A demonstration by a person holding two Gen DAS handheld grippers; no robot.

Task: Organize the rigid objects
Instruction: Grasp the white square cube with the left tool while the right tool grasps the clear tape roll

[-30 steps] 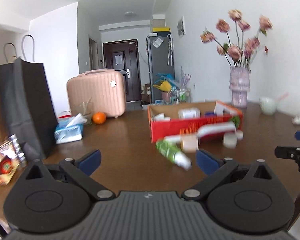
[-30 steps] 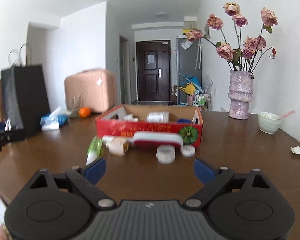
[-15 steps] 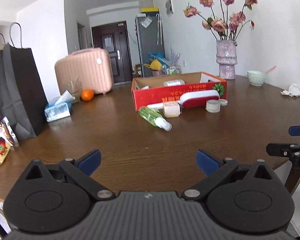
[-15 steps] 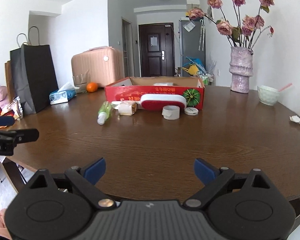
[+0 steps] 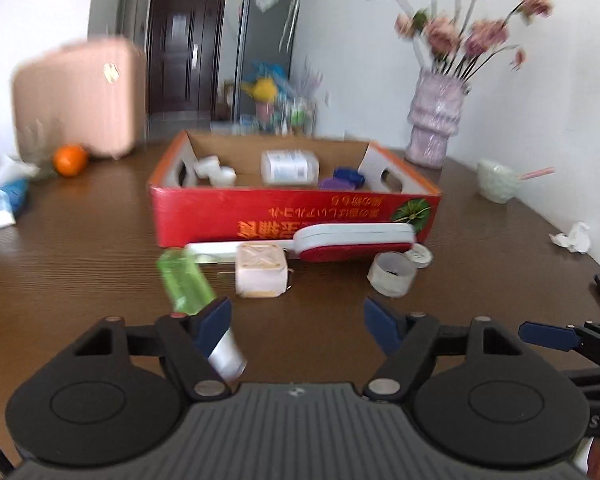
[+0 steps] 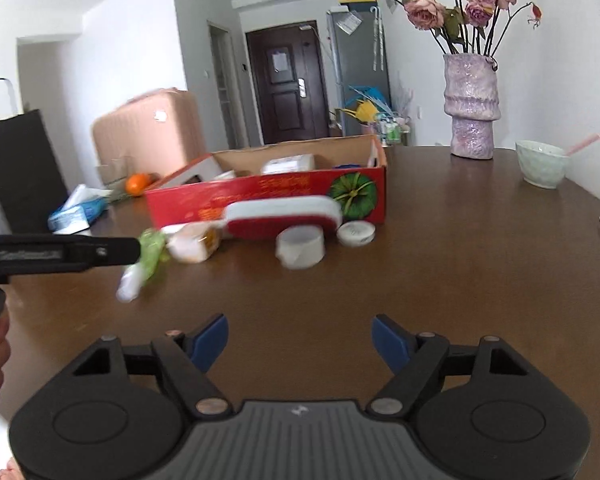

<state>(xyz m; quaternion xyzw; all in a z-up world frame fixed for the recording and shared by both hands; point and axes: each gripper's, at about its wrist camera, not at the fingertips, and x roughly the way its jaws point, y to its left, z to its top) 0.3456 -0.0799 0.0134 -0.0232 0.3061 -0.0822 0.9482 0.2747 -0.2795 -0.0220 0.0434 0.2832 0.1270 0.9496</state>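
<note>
Left wrist view, blurred: open left hand-held gripper (image 5: 298,320) seemingly over green bottle (image 5: 186,284).

Both wrist cameras look low across the tabletop (image 5: 80,240) toward the red box (image 5: 292,212) (image 6: 268,192), the left nearer it.

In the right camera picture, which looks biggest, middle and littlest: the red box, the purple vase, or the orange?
Largest to smallest, as they look in the right wrist view:
1. red box
2. purple vase
3. orange
The vase stands farther back than the box, so its real size may be closer than it looks.
</note>
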